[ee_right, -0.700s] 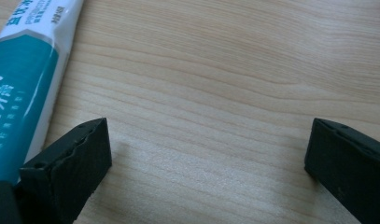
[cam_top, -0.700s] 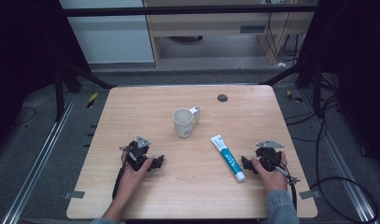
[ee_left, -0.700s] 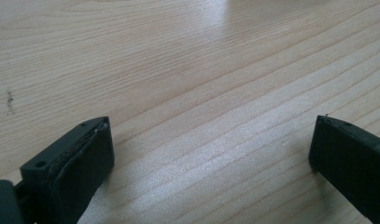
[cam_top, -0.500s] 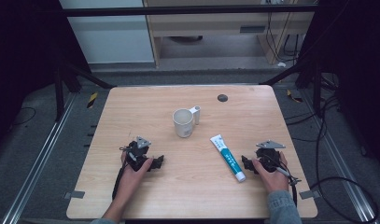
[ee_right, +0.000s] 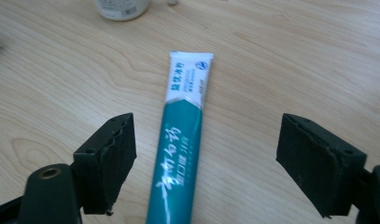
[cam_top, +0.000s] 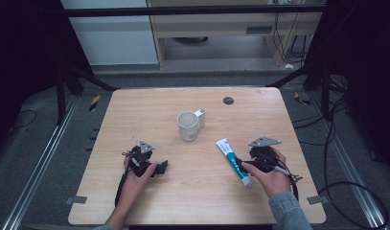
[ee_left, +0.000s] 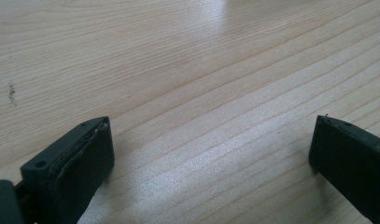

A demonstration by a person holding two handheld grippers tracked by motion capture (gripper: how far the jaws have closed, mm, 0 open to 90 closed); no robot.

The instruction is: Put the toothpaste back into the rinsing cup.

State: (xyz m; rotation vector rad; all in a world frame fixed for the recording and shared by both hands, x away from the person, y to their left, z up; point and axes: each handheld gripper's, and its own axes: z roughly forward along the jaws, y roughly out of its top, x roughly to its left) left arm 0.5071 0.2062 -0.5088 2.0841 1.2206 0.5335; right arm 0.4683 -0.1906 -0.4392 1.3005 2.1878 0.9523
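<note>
Pale wood-grain surface [cam_top: 135, 110], rectangular with rounded corners, sitting matte and smooth. White ceramic mug [cam_top: 188, 125], cylindrical with a side handle, standing upright near the middle, well apart from both tools. Teal-and-white toothpaste tube [cam_top: 233, 161], flat crimped white end pointing toward the mug, glossy plastic, lying flat at the right. Right tool [cam_top: 244, 165] hovering over the tube's cap end, black jaws spread wide either side of it, pads not pressing. Left tool [cam_top: 160, 167] resting at the left, jaws released over bare wood. Small dark round disc [cam_top: 228, 100] lying near the far edge.
</note>
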